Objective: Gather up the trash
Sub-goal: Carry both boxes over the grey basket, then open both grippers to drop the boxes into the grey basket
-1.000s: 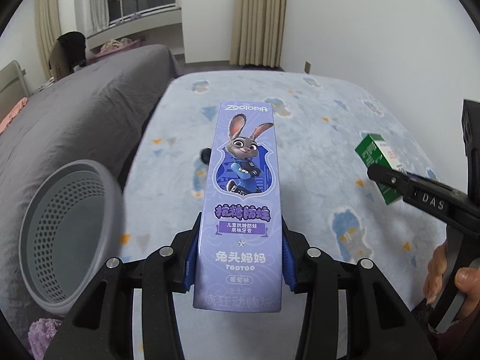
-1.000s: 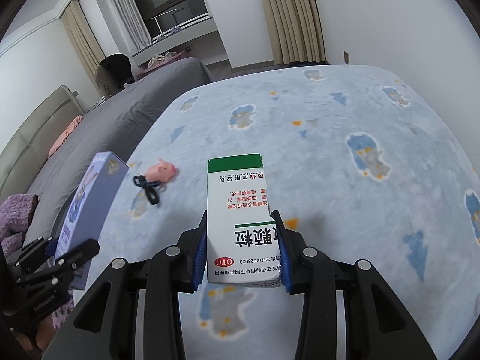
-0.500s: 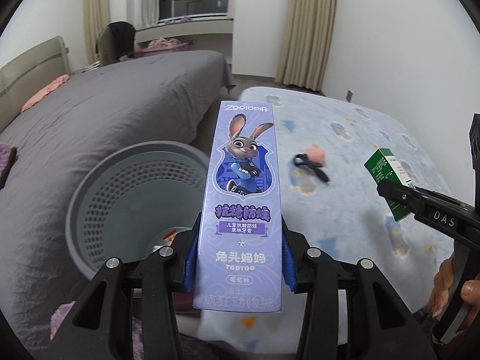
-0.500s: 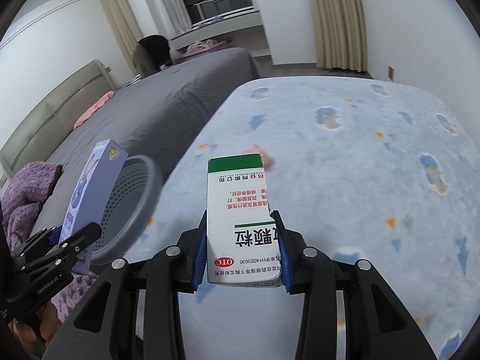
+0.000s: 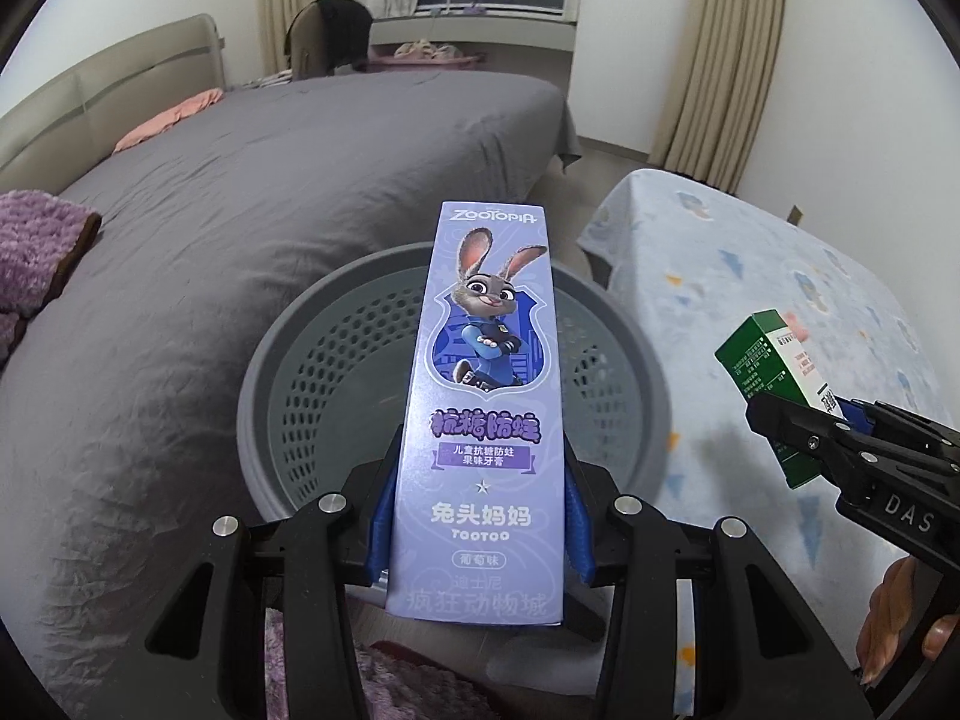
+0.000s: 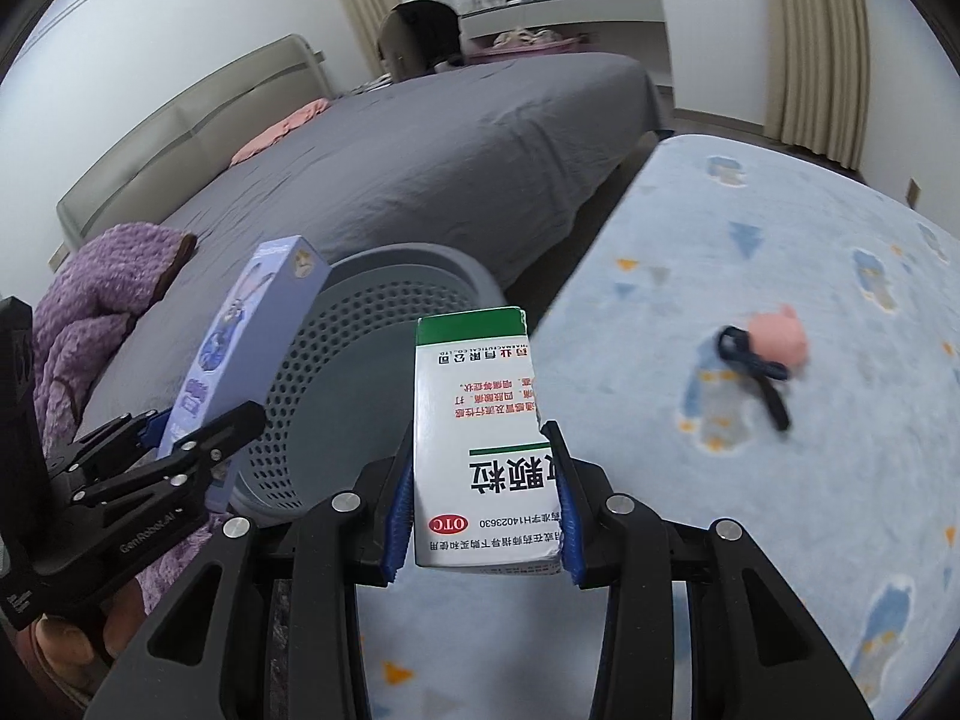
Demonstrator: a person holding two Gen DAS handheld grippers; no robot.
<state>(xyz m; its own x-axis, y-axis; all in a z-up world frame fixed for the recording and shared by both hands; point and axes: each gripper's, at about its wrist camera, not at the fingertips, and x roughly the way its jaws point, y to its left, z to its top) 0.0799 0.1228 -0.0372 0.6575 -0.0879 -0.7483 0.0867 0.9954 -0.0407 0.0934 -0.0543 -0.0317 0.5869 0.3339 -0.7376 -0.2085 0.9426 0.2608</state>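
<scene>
Nearest to us, our left gripper (image 5: 477, 531) is clenched on a purple toothpaste box (image 5: 486, 396), its blue pads pressed to the box's long sides near the lower end. The box stands up along the fingers and hangs over the mouth of the grey basket (image 5: 288, 396). In the right wrist view the same box (image 6: 240, 360) leans beside the basket's rim (image 6: 420, 258), with the left gripper (image 6: 180, 438) seen from the side.

Our right gripper (image 6: 480, 516) is clamped on a white and green medicine box (image 6: 480, 420), printed side up and upside down to us. It sits just beside the basket, over the edge of the blue patterned cloth (image 6: 780, 480). From the left wrist view this box (image 5: 774, 372) shows its green side, gripped by the right gripper (image 5: 840, 426) at the right edge.

Further out on the cloth lies a small pink toy (image 6: 780, 342) touching a dark blue hair tie (image 6: 750, 366), both blurred.

Beyond the basket spreads a bed with a grey cover (image 5: 240, 210), a purple blanket (image 5: 36, 246) at its left, and curtains (image 5: 720, 48) at the far wall.
</scene>
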